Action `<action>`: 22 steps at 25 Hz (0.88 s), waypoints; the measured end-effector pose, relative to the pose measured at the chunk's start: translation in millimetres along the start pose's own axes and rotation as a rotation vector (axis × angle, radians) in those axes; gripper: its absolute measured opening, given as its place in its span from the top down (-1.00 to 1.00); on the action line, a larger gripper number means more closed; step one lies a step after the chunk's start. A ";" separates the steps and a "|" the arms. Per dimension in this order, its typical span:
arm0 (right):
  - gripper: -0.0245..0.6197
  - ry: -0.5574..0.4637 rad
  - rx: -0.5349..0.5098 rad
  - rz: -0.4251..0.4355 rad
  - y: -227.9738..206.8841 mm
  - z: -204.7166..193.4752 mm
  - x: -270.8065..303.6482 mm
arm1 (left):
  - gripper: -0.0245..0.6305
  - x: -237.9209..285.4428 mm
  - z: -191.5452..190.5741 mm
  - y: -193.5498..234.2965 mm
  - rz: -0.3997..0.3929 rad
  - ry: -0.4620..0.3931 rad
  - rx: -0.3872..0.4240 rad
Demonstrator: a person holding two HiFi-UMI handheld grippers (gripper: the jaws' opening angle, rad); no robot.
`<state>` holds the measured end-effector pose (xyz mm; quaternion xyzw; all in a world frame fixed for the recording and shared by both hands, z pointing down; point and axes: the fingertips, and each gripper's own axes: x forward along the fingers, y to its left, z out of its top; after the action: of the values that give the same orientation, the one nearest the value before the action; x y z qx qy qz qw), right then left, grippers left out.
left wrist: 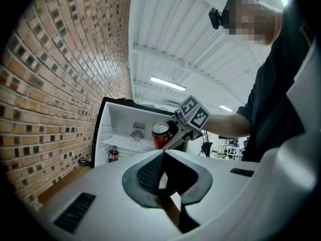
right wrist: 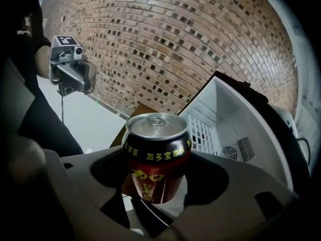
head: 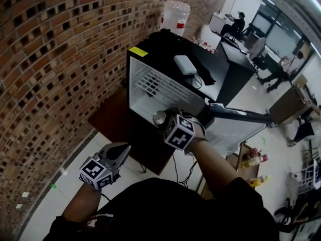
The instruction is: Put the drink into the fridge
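Note:
A red and black drink can (right wrist: 156, 134) stands upright between the jaws of my right gripper (right wrist: 158, 159), which is shut on its sides. In the head view the can (head: 159, 117) hangs just in front of the open mini fridge (head: 150, 92), low at its mouth. The fridge door (head: 235, 115) is swung out to the right. From the left gripper view the can (left wrist: 161, 134) shows in front of the white fridge interior (left wrist: 125, 122). My left gripper (head: 122, 151) is low and to the left, away from the fridge, jaws together and empty.
A small dark bottle (left wrist: 114, 153) stands on the fridge shelf. The fridge sits on a wooden table (head: 113, 119) against a brick wall (head: 50, 59). On its top lies a white adapter (head: 184, 64), with a water jug (head: 175, 15) behind. Bottles (head: 253, 160) stand at the right.

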<state>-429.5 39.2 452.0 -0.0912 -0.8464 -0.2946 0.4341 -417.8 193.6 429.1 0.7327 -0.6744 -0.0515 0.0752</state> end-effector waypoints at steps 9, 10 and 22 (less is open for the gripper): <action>-0.13 0.213 -0.010 -0.099 -45.1 -0.8 44.6 | 0.93 -21.7 -8.3 17.4 -0.018 -0.005 -0.012; -0.12 0.239 -0.007 -0.114 -50.7 -3.9 48.5 | 0.93 -24.0 -9.0 18.7 -0.019 -0.005 -0.019; -0.13 0.533 -0.027 -0.250 -110.9 -46.2 83.1 | 0.93 -36.6 -13.5 33.7 -0.021 -0.010 -0.075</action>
<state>-493.9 -85.7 491.8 0.0885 -0.7033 -0.3707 0.6001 -451.5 227.9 447.5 0.7361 -0.6647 -0.0811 0.0987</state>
